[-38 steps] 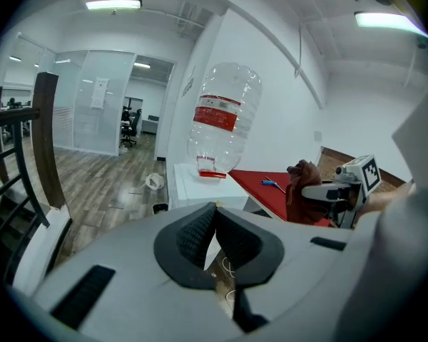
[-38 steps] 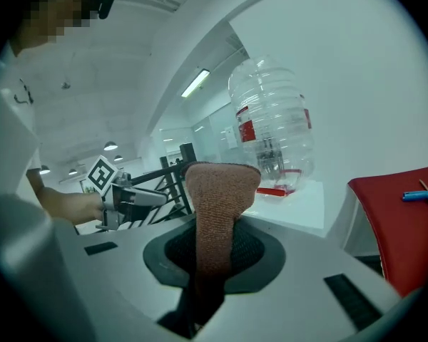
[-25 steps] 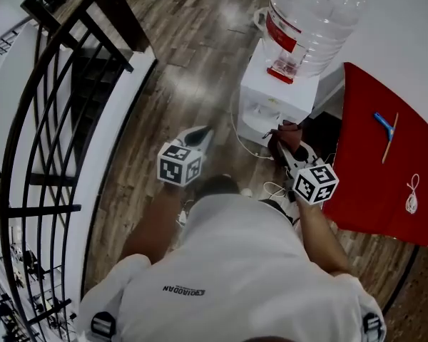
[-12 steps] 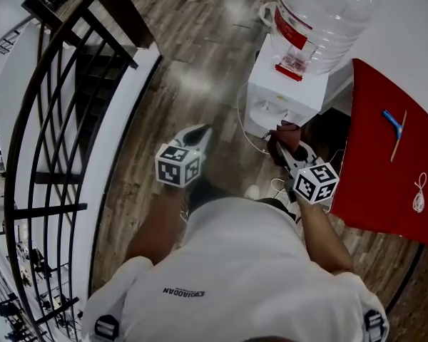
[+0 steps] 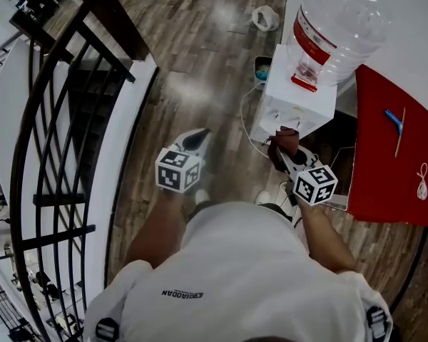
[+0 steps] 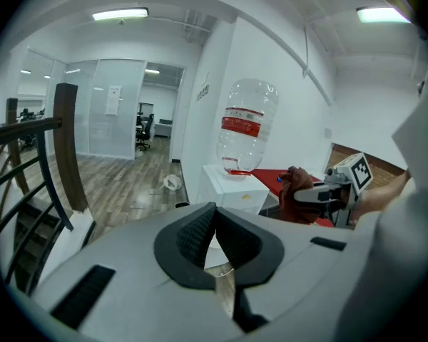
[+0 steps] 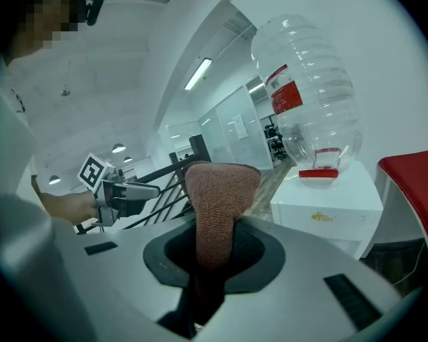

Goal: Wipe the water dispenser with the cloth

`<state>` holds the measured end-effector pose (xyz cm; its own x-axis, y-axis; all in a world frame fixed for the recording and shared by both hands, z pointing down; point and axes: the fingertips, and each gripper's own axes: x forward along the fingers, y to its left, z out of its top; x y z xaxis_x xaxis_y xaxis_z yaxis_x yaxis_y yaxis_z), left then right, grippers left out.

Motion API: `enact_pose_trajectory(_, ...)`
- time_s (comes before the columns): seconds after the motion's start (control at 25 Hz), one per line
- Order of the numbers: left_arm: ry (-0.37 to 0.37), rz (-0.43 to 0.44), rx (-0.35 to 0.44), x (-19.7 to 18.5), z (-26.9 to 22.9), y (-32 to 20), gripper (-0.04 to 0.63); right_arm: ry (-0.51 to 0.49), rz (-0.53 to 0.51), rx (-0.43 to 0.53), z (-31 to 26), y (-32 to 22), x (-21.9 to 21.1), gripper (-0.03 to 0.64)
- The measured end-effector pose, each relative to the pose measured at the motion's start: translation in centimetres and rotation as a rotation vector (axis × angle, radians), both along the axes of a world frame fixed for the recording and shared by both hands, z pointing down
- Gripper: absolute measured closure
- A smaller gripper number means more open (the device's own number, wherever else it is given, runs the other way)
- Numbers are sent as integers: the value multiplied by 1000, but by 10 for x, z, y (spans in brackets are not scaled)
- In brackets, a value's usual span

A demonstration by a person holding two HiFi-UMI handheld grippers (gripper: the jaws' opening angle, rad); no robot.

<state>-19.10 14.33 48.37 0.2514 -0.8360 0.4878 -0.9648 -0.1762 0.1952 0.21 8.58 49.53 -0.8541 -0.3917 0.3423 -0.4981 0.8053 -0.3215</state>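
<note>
The white water dispenser [image 5: 294, 95] stands against the wall with a big clear bottle [image 5: 335, 23] on top; it also shows in the left gripper view [image 6: 232, 189] and the right gripper view [image 7: 328, 209]. My right gripper [image 5: 281, 150] is shut on a reddish-brown cloth [image 5: 286, 139], held just in front of the dispenser's lower face. In the right gripper view the cloth [image 7: 217, 205] stands up between the jaws. My left gripper [image 5: 197, 140] hangs over the floor to the dispenser's left, jaws closed with nothing in them [image 6: 212, 228].
A red-covered table [image 5: 396, 148] with a blue-handled tool [image 5: 394, 120] stands right of the dispenser. A black stair railing [image 5: 57, 120] runs along the left. White cables [image 5: 253, 130] lie on the wood floor by the dispenser. A small white object [image 5: 265, 18] lies farther back.
The view has shifted, so the dispenser and bottle now sit further right and higher. Both grippers keep about the same pose, the right one still holding the cloth near the dispenser.
</note>
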Motion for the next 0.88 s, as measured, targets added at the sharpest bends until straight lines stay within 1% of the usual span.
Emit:
enact_pose_trajectory(0.12,-18,65,7,-33,-4,0,606,-9,63,7,-5,6,-30,560)
enact_pose_trajectory(0.2,-17,103,8,-54,-6,0,606,-20,119,-2,-7,7,-47,560)
enact_pose_trajectory(0.32,-35,170,10,-81,-8,4,606,-34,198,-17,-8,12,-71,560)
enact_pose_trajectory(0.4,-45,196,12,-100,-9,6,606,-40,231,-12,-10,16,-87,561)
enact_pose_trajectory(0.48,-41,197,9,-119,-8,9,606,-36,238,-13,-8,21,-105,561)
enact_pose_trajectory(0.64,-16,195,-3,-148,-6,18,606,-4,217,-29,0,28,-139,560)
enact_pose_trajectory(0.88,-17,182,-32,-192,10,13,606,-2,198,-33,7,5,-188,560)
